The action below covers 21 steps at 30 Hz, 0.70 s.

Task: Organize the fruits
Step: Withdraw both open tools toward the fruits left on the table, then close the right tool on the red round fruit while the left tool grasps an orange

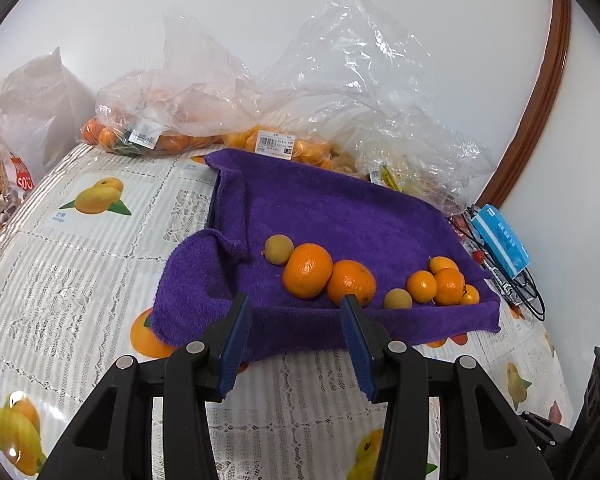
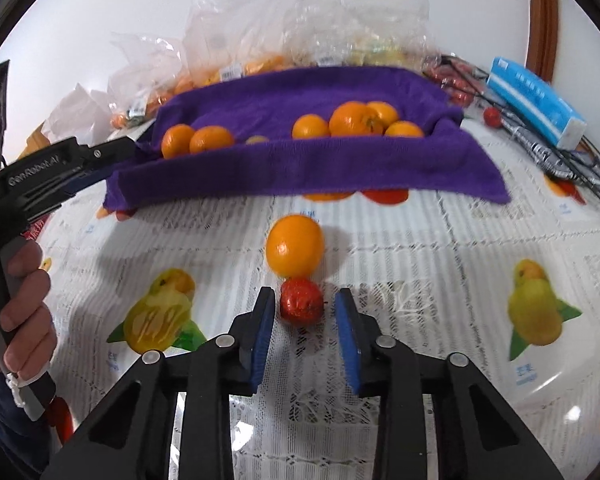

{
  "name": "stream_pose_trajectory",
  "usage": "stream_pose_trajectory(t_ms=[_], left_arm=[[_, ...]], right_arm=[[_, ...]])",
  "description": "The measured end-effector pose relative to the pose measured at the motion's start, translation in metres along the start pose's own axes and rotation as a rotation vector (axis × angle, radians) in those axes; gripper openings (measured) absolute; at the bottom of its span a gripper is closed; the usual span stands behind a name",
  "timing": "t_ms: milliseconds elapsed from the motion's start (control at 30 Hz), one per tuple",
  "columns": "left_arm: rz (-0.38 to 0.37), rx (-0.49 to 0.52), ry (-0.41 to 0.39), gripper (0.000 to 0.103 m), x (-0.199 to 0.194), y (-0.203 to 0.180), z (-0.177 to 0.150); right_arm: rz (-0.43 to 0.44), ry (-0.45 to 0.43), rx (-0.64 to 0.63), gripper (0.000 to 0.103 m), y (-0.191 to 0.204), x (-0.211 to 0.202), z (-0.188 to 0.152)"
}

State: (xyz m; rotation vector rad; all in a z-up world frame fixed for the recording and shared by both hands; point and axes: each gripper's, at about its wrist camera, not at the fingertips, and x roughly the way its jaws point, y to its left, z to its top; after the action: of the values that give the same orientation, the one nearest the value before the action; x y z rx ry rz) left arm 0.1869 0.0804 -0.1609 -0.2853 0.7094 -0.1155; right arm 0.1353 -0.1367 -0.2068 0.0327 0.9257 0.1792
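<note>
Below white wall [image 2: 100,8], on lace tablecloth [image 2: 440,280]: right hand-held gripper [image 2: 304,294] (ajar) around red fruit [image 2: 302,307]

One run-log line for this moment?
right gripper: around red fruit, not clamped | left gripper: empty | orange: on table

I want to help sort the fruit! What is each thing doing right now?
Small wrinkled red fruit: lying unclamped.
Black right gripper: open around it.
Black left gripper: open, empty.
Round orange fruit: loose, touching red fruit.
Purple towel-lined tray: holding oranges.
Clear plastic bags: crumpled, partly full.
</note>
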Motion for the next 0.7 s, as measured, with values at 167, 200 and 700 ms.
stream_pose_trajectory(t_ms=[167, 200, 700], left_arm=[[0.012, 0.034, 0.005, 0.044, 0.003, -0.007, -0.004], [0.01, 0.036, 0.009, 0.044, 0.005, -0.008, -0.004], [-0.116, 0.153, 0.148, 0.044, 0.019, -0.043, -0.033]], right_arm=[[-0.052, -0.028, -0.075, 0.025, 0.009, 0.001, -0.006], [-0.044, -0.028, -0.079, 0.025, 0.008, 0.0, -0.006], [-0.05, -0.103, 0.038, 0.024, -0.048, -0.041, -0.014]])
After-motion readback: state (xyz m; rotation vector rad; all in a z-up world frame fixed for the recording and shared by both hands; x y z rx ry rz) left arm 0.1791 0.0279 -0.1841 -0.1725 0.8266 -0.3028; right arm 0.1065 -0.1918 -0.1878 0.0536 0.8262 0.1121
